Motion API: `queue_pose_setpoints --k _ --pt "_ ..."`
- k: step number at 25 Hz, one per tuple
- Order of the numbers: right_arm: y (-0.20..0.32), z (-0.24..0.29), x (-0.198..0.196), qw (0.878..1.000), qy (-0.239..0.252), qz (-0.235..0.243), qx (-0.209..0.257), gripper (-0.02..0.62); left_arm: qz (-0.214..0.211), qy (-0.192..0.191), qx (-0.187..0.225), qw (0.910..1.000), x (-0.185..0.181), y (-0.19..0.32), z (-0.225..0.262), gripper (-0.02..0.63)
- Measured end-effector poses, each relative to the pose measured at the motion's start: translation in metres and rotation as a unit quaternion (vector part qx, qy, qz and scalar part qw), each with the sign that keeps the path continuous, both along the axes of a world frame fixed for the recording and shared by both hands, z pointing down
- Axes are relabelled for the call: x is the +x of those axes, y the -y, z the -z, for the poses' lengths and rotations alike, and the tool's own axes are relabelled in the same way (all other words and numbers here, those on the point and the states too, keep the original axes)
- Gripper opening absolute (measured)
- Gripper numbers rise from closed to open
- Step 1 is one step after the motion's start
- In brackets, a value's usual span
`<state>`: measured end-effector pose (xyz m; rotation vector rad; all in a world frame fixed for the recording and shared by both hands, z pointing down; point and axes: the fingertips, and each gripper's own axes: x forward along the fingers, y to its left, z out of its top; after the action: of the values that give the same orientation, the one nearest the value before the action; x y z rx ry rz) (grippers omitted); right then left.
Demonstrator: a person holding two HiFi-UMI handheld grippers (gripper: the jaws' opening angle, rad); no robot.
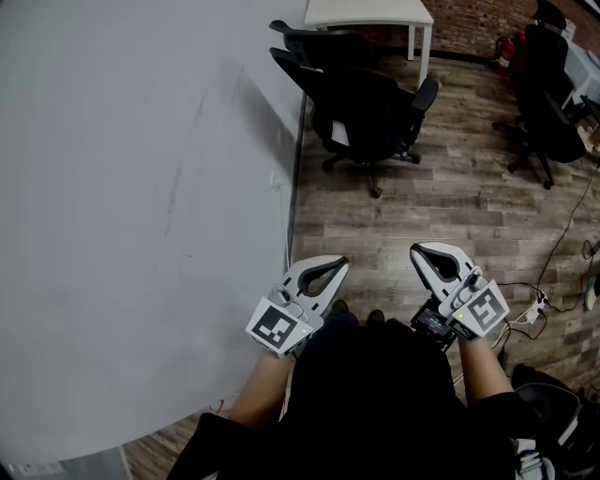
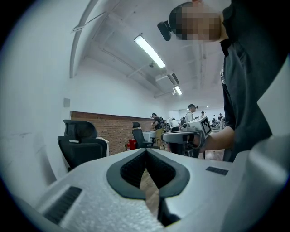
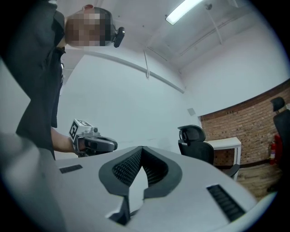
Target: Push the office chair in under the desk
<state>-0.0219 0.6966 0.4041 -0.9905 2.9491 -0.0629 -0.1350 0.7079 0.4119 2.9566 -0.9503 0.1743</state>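
Facing office chair (image 1: 366, 108), left gripper (image 1: 339, 266) and right gripper (image 1: 420, 252), jaws together.

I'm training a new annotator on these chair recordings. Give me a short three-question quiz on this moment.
1. True or false: the left gripper already touches the office chair.
2. The right gripper is: A open; B shut and empty; C shut on a cable.
3. Fill in: the wall behind the white desk is made of ____.
Key: 1 false; 2 B; 3 brick.
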Motion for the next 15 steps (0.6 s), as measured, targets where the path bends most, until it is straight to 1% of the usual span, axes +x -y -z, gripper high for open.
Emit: queue_pose_setpoints --k 2,6,8,12,15 --pt "0.000 0.000 0.002 1.000 0.001 -0.002 0.002 0.006 -0.002 -0.005 0.000 1.0000 0.001 -0.002 -0.002 0.015" --pt "0.005 -0.004 0.008 1.000 0.003 -0.015 -0.011 0.006 -0.007 0.009 0.002 0.9999 0.001 0.002 -0.008 0.015" --pt "0.008 -0.004 0.012 0.999 0.012 -0.028 -0.012 0.006 -0.016 0.003 0.004 0.9999 0.005 0.003 -0.010 0.015" --pt "0.013 -0.002 0.015 0.998 0.037 -0.041 -0.009 0.006 -0.023 0.003 -0.019 0.9995 0.009 0.009 -0.018 0.015" --pt "0.018 -0.004 0.015 0.998 0.045 -0.047 -0.016 0.006 -0.032 0.005 -0.026 0.9992 0.012 0.017 -0.024 0.015"
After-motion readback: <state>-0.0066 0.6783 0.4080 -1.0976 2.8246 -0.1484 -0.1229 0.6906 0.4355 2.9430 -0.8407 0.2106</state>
